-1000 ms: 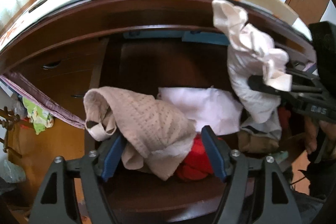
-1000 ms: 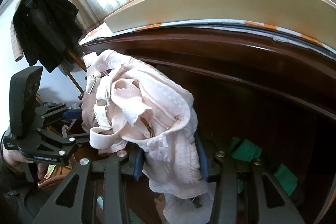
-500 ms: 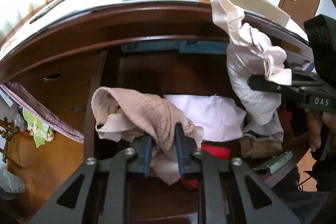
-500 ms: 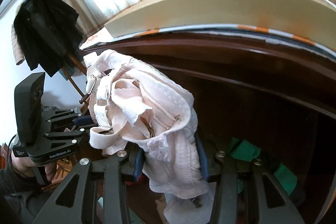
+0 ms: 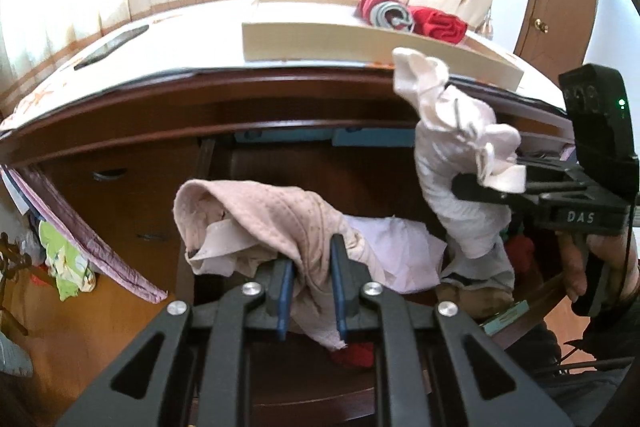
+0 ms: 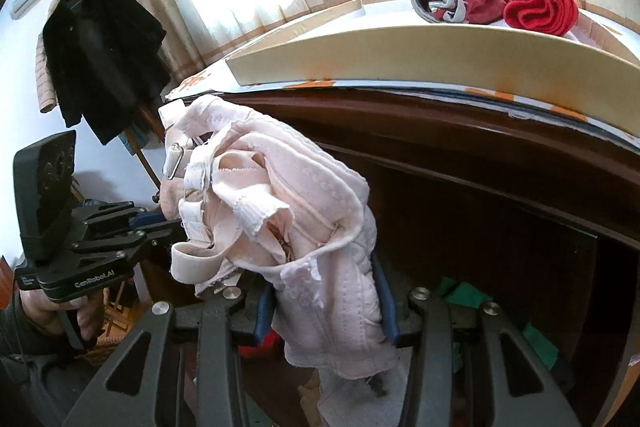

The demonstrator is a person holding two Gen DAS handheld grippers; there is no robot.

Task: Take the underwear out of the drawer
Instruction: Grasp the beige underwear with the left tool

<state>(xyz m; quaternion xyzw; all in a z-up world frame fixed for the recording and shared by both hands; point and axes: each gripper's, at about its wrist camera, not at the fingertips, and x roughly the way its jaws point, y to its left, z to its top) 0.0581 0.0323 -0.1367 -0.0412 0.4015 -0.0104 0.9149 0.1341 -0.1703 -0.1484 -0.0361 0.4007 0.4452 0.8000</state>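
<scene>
left wrist view: left gripper (image 5: 310,281), spread a second ago, now pinches the beige underwear (image 5: 276,215), lifted just above the drawer (image 5: 200,187); removal under way. right gripper (image 6: 324,301) pinches one pink garment (image 6: 288,211) above the drawer. beyond it, two red rolls (image 5: 412,17) lie on the tray (image 5: 360,43). count: two garments held.

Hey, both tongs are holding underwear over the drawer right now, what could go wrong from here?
The left tongs pinch only a fold of the beige underwear, so it may slip back into the drawer. The pink bra in the right tongs trails loose straps that could snag on the drawer's edge.
</scene>
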